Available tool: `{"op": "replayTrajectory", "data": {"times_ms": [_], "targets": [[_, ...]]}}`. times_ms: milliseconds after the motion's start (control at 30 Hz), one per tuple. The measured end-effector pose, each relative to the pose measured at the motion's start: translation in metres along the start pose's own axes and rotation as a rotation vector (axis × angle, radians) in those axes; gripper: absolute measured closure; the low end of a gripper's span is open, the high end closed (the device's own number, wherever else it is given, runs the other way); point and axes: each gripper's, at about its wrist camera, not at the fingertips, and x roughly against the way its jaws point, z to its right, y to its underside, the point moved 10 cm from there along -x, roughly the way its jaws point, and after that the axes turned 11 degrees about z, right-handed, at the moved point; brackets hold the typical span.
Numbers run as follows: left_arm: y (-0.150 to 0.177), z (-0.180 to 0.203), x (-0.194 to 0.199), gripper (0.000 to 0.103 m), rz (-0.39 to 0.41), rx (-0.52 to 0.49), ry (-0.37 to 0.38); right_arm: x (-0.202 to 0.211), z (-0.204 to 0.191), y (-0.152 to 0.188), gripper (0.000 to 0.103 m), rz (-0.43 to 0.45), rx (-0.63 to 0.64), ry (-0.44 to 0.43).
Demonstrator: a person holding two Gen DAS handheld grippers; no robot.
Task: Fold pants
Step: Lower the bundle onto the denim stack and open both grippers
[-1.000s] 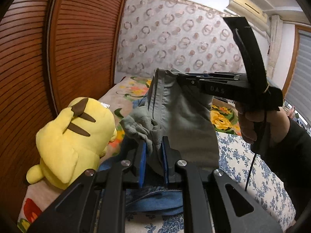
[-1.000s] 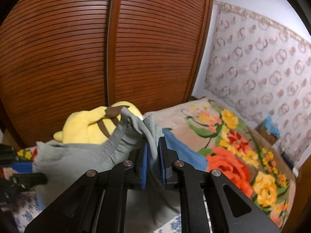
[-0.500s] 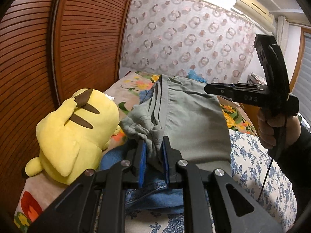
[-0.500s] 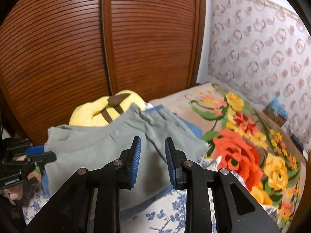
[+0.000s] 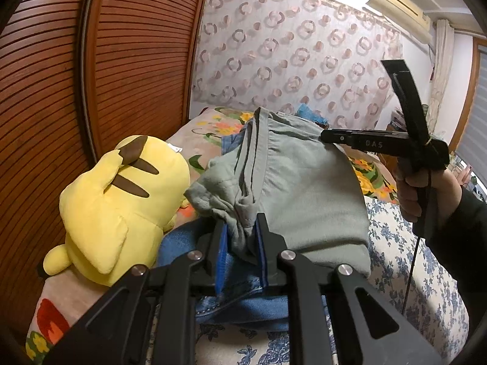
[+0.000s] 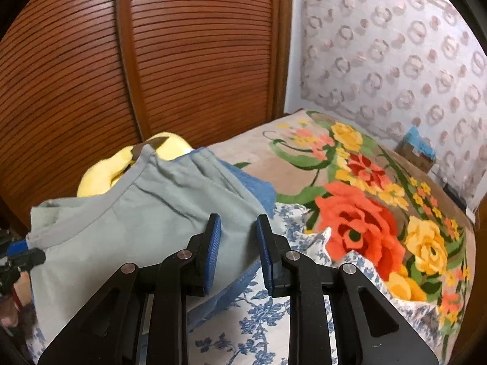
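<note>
Two hand-held grippers are at work over the bed (image 6: 307,158), and they are in different states. The left hand-held gripper (image 5: 240,243) has its blue pads pressed together on a bunched corner of the grey-green pants (image 5: 298,188), near the waistband end. The right hand-held gripper (image 6: 237,249) is spread, with nothing between its pads; in the left wrist view it hovers just above the far edge of the garment, and whether it touches the cloth cannot be told.

The pants lie as a compact, roughly rectangular bundle on top of a blue denim garment (image 5: 243,301), which in turn sits on the bed's blue-flowered sheet (image 6: 258,319). A yellow plush toy (image 5: 121,200) lies just beside the stack, against the slatted wooden wardrobe doors (image 6: 152,60).

Judging by how things lie, the folding looks well advanced: the pants appear doubled over into several layers, with stacked edges showing along the waistband side in the left wrist view. What seems left is small: letting go of the pinched corner, which stands a little raised and crumpled, and smoothing the top layer flat. Whether a further fold is intended cannot be read from these views.
</note>
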Motion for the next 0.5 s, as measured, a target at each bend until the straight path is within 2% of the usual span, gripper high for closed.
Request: {"op": "replayTrajectory", "data": {"times_ms": [300, 500], "targets": [[-0.001, 0.001, 0.007, 0.082, -0.007, -0.037, -0.029, 0.027, -0.020, -0.005, 0.079, 0.040, -0.021, -0.018], [-0.002, -0.001, 0.019, 0.065, 0.004, -0.060, -0.043, 0.047, -0.043, 0.001, 0.077, 0.062, -0.016, -0.040]]}}
